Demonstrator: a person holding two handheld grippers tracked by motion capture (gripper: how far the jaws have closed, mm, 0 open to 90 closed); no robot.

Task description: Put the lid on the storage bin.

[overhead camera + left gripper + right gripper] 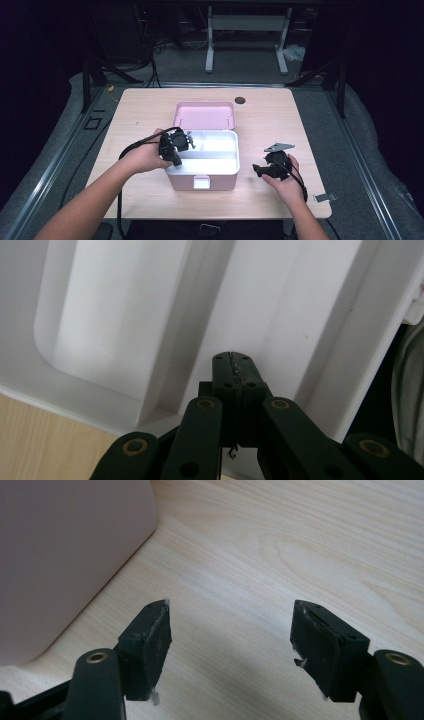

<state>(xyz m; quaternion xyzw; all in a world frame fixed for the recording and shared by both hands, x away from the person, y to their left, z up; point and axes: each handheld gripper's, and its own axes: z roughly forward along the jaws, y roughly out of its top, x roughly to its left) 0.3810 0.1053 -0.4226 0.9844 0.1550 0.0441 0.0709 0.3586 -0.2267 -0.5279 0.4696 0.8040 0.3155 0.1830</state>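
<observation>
My left hand-held gripper [234, 371], jaws pressed together on nothing, hovers over the white tray [125, 330] inside the open pink box [202, 181], so next I would part them to lift the tray, my right hand-held gripper [231, 645] waiting wide over the bench [280, 540].

Pink storage box [202, 175] with rounded corners, standing upright near the middle of the table [265, 195]. Lid [204, 115] open, raised at the far side. A white divided tray [220, 155] sits inside, flush with the rim; its compartments appear empty. A white latch [201, 182] marks the near wall.
</observation>
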